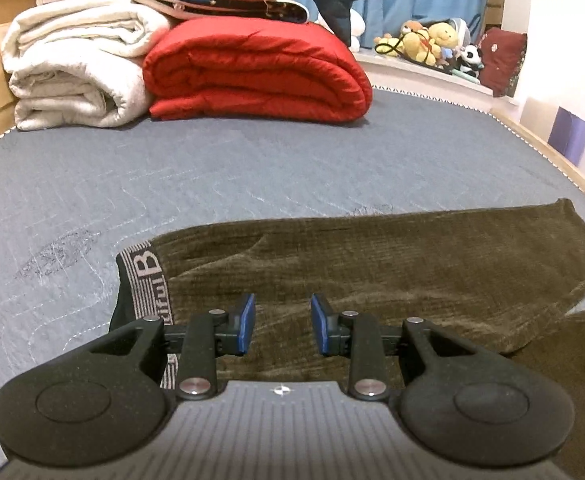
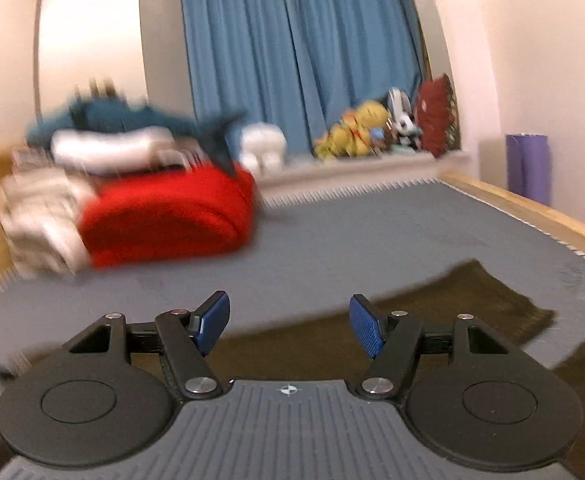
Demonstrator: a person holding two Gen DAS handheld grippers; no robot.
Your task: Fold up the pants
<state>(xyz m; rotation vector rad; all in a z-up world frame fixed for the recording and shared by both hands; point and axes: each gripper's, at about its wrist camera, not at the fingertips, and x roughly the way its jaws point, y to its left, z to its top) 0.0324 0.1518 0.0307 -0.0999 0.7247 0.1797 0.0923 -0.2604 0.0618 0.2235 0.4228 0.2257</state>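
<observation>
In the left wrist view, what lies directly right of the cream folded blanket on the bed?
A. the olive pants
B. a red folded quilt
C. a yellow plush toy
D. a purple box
B: the red folded quilt sits against the cream folded blanket's right side on the bed.

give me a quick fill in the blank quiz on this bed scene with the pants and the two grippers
1. The olive pants lie on a ____ mattress cover.
2. Beside the folded white blanket sits a folded quilt coloured ____.
3. The left gripper holds ____ between its blue pads.
4. Behind the plush toys hangs a ____ curtain.

Missing words: grey; red; nothing; blue
</observation>
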